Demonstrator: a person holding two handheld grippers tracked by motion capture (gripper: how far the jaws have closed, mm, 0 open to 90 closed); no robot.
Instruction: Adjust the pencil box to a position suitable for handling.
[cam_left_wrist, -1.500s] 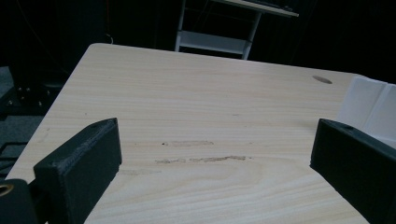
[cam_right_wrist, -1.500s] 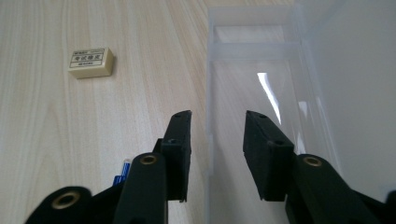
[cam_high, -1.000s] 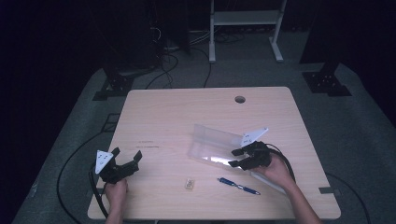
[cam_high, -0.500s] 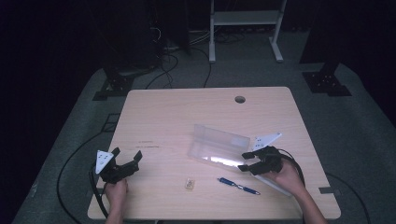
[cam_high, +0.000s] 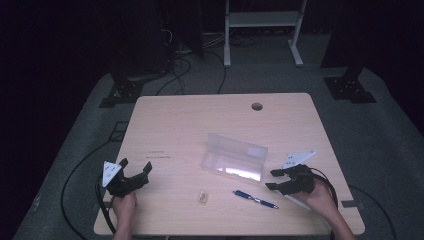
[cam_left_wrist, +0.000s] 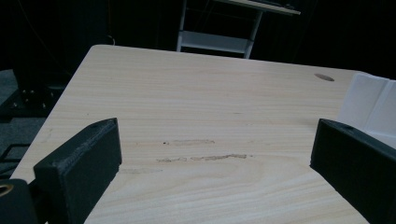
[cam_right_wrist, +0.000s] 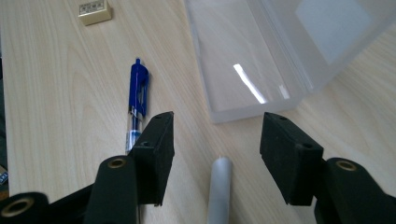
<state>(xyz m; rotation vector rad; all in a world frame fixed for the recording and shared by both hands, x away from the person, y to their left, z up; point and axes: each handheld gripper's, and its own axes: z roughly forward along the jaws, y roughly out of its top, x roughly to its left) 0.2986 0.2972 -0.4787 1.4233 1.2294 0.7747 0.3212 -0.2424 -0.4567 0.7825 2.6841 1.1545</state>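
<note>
A grey stick (cam_right_wrist: 219, 186) lies on the surface (cam_high: 200, 120) between the jaws of the right hand-held gripper (cam_right_wrist: 218, 119). It points toward the near end of the clear box (cam_right_wrist: 261, 70) and is just short of it. The jaws stand spread and have just been opening; neither pad presses on the stick, so it looks set down rather than carried. Only its rounded front end shows, since the rest runs out of the bottom of the right gripper view. I cannot tell whether it is a pen, a marker or a plain rod.

The box lies open near the middle of the surface with its lid tipped back, probably ready to take things in. Whether it already holds anything is hard to judge through the glare.

Just beside the left jaw lies a blue pen (cam_right_wrist: 138, 93), apart from the box, and beyond it a small eraser-like block (cam_right_wrist: 95, 11) whose label is too small to read.

The left hand-held gripper (cam_high: 135, 165) rests at the near left corner, jaws wide apart with bare wood between them, likely waiting.
</note>
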